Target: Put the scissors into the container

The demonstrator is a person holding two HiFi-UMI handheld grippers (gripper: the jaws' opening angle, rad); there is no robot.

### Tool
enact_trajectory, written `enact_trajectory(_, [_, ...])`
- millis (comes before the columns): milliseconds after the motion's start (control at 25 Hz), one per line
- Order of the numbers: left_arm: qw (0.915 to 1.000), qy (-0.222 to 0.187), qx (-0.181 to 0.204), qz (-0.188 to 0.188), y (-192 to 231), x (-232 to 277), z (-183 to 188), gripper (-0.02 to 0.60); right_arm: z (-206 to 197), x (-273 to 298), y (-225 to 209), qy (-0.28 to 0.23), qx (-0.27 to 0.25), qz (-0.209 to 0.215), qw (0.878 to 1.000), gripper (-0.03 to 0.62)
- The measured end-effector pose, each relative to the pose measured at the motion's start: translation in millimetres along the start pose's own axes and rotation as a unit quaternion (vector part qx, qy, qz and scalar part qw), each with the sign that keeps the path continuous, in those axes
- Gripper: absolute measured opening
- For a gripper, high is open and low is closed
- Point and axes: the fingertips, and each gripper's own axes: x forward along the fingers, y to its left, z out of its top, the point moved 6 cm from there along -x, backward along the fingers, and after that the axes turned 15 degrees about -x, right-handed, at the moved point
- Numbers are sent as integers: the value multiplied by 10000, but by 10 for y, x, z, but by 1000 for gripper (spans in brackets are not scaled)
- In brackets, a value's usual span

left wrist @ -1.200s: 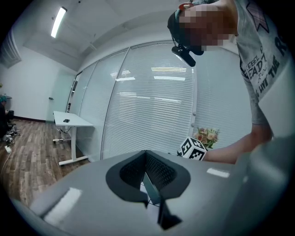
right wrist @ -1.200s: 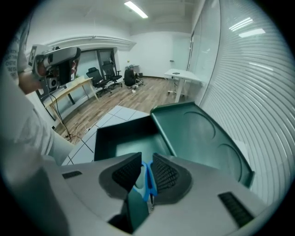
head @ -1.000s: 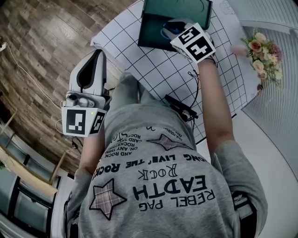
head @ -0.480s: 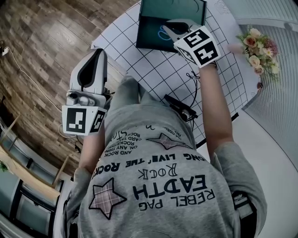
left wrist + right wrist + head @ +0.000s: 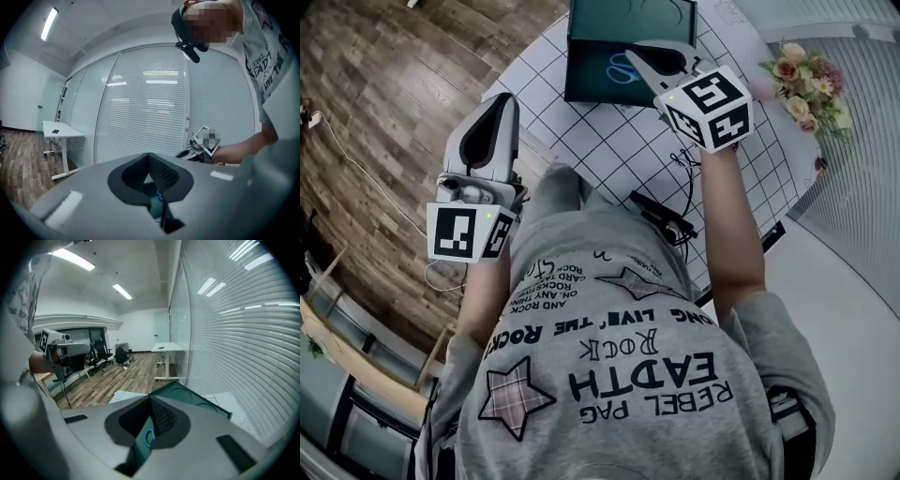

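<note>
R tool (image 5: pixel 634 51) shut; 1 scissors (image 5: pixel 619 67).

The container's (image 5: pixel 581 70) upright walls stand right under and ahead of the right gripper (image 5: pixel 645 54). Bare gridded table (image 5: pixel 600 141) lies open toward the left gripper (image 5: pixel 500 101), which is out over wood floor (image 5: pixel 384 103). Flowers (image 5: pixel 806 75) crowd the right gripper's right, and a black clip (image 5: pixel 661 216) lies behind it.

Blue-handled scissors (image 5: pixel 622 68) inside dark teal rectangular container (image 5: pixel 591 56), at far side of round grid-clothed counter (image 5: pixel 609 141). Pastel flower bouquet (image 5: pixel 802 75) at counter's right edge, well apart from container. Right gripper (image 5: pixel 649 52) above container's near right part. Left gripper (image 5: pixel 502 101) left of counter, over wooden plank floor (image 5: pixel 384 112).
</note>
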Motion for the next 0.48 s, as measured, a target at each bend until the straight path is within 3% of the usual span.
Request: enact_trajectory(480, [9985, -174, 303, -414, -221, 100, 224, 11, 297, -640, 48, -814, 84, -680, 9943, 15])
